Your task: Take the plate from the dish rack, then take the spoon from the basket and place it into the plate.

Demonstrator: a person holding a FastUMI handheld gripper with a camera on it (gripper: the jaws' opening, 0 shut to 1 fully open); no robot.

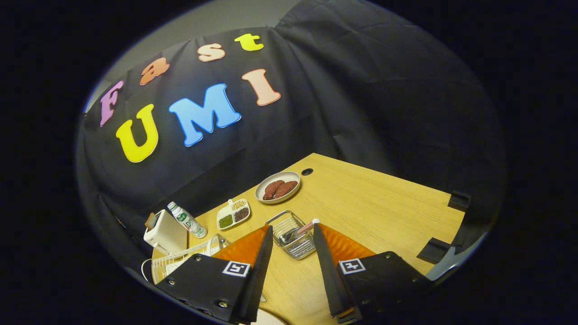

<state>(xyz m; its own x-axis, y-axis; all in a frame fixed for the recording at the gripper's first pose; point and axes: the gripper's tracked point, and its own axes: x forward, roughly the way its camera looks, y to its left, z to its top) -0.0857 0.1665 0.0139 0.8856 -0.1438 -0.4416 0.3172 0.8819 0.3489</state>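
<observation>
Gripper [292, 230] fingers spread wide, empty, basket [291, 234] with spoon [299, 230] just ahead between them, bare table [375, 207] alongside.

A staged booth: black cloth wall [361, 104] behind a kitchenware-laden wooden table [375, 207].

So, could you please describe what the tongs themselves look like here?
The tongs have two long black fingers with ribbed orange outer faces. Each finger grows from a black block studded with silver screws, and each block carries a square black-and-white marker tag.
</observation>
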